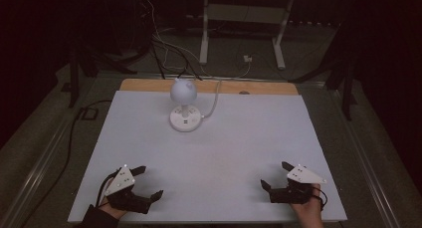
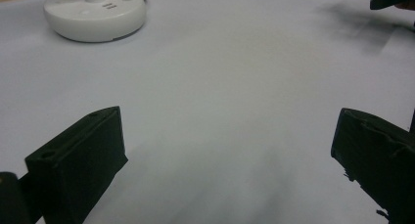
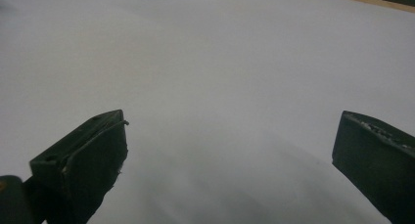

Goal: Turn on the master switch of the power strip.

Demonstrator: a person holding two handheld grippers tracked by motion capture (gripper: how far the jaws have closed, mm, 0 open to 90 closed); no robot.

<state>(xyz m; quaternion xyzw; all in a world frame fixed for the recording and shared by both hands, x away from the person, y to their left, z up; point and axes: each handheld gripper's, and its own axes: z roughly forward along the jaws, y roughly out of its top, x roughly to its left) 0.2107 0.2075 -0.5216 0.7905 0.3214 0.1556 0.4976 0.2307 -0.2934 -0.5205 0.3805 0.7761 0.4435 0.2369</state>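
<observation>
Both my left gripper (image 1: 148,181) and right gripper (image 1: 273,174) rest at the table's (image 1: 209,153) near edge, jaws wide open and empty, ready for the far white lamp (image 1: 184,106).

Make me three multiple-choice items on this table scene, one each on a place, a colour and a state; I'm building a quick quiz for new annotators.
1. Where does the lamp stand on the table?
A. near the far edge
B. at the near right corner
C. between the two grippers

2. What colour is the lamp's round base?
A. red
B. white
C. black

3. How do the jaws of the left gripper stand?
A. shut on the lamp
C. shut on a cable
B. open, with nothing between them

Answers: 1 A, the high view shows it far from both hands. 2 B, the base is white in the left gripper view. 3 B, bare table lies between the jaws there.
</observation>
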